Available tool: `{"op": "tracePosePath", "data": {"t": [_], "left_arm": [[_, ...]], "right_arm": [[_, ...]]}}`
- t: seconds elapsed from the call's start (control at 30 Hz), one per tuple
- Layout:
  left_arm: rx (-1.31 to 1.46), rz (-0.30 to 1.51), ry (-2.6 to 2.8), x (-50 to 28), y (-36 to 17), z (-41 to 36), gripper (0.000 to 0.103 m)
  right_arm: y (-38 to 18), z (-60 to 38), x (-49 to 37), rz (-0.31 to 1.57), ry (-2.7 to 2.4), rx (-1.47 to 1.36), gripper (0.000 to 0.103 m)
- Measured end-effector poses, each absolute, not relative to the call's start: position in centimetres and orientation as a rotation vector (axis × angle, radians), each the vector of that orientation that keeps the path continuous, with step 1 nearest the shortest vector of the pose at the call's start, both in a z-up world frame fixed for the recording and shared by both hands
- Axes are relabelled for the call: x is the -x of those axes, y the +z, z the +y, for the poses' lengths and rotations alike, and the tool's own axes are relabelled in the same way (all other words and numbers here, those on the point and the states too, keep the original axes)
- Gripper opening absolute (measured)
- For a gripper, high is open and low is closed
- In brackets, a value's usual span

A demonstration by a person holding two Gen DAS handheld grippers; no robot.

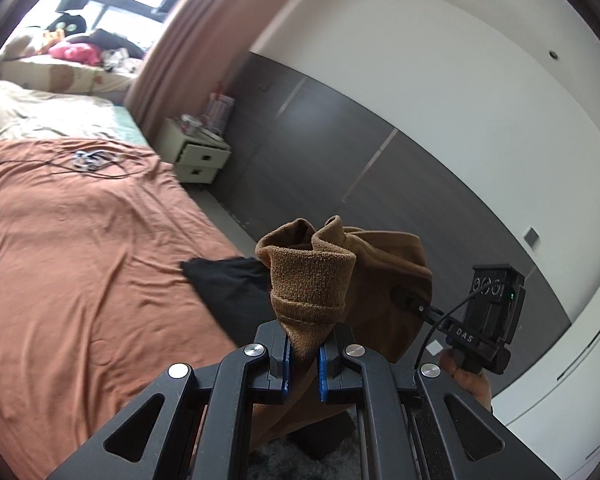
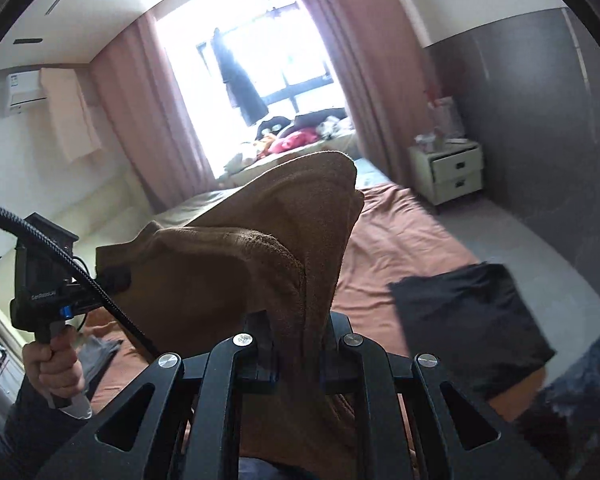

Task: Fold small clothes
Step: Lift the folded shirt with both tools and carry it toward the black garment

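Observation:
A brown fleece garment point(image 1: 312, 280) is held up in the air between both grippers. In the left wrist view my left gripper point(image 1: 303, 360) is shut on a bunched hemmed edge of it, blue pads pressing the cloth. My right gripper point(image 1: 410, 302) shows there too, its tips clamped on the cloth's far side. In the right wrist view the brown garment point(image 2: 240, 264) drapes over my right gripper point(image 2: 300, 354), which is shut on it. The left gripper point(image 2: 116, 280) grips its left edge, held by a hand point(image 2: 58, 368). A black garment point(image 2: 468, 320) lies on the bed's near corner.
The bed has a rust-orange sheet point(image 1: 80, 248) with a cable and small items point(image 1: 90, 160) lying on it. A white nightstand point(image 1: 198, 152) stands by the grey wall panels point(image 1: 340, 160). Pillows and toys pile under the window point(image 2: 284, 136). A dark fluffy rug point(image 2: 580, 392) lies beside the bed.

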State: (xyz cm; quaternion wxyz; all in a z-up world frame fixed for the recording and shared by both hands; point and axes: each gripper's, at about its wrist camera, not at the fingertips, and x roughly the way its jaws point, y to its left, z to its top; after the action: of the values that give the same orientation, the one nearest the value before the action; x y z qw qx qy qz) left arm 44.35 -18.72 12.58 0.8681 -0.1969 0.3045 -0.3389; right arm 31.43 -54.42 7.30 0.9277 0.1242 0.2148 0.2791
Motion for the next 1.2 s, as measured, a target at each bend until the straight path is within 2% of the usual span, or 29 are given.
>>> {"op": "tracePosePath", "data": {"t": [0.33,0.7,1.2], "left_arm": [[0.344,0.673,-0.85,-47.1,12.1,-28.4,0.01],[0.31,0.726,-0.961,-50.3,10.9,-35.4,0.01],[0.349,0.859,-0.94,-60.5,4.3,-36.8,0.01]], "right_arm": [[8.6,-56.9,-28.9,0.427,0.428,-0.242,0.01],[10.0,-55.6,-28.2,0.443,0.297,-0.245,0.01],[7.8,-46.7,-32.9,0.506,0.25,-0.255,0.01]]}}
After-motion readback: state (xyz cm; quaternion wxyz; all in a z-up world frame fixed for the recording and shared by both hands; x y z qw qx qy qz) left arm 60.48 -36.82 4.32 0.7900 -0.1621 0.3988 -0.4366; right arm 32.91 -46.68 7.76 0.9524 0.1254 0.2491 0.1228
